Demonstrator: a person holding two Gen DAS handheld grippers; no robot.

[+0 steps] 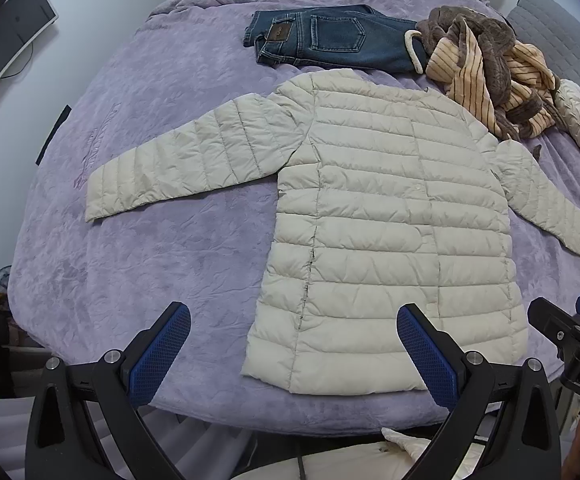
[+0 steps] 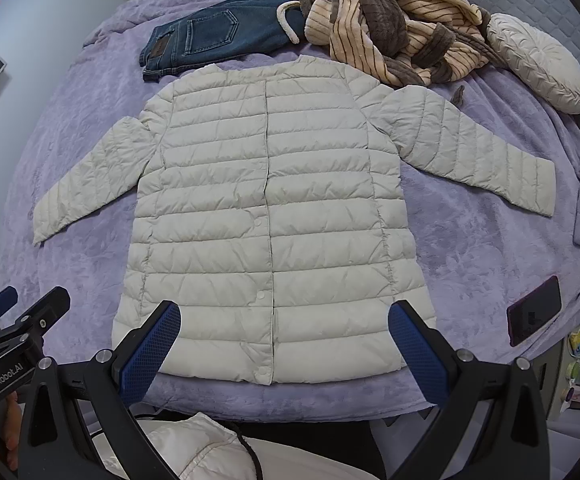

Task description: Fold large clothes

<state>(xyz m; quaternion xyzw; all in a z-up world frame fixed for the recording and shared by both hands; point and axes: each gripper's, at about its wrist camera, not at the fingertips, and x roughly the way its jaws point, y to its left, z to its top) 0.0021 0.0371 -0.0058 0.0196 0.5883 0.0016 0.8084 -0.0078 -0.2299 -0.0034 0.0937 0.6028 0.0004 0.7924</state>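
Cream puffer jacket (image 2: 273, 216) spread flat, front up, sleeves out, mid purple bed (image 1: 109, 272). Probably light, squishy, slick shell, so best pinched at a sleeve cuff or hem corner. Left gripper (image 1: 294, 352) and right gripper (image 2: 283, 346) both spread wide, empty, hovering at the jacket's hem. Jeans (image 1: 330, 38) and striped robe (image 1: 486, 76) beyond the jacket's collar. Phone (image 2: 534, 310) right of the jacket only in right view; monitor (image 1: 5, 40) clearer in left.
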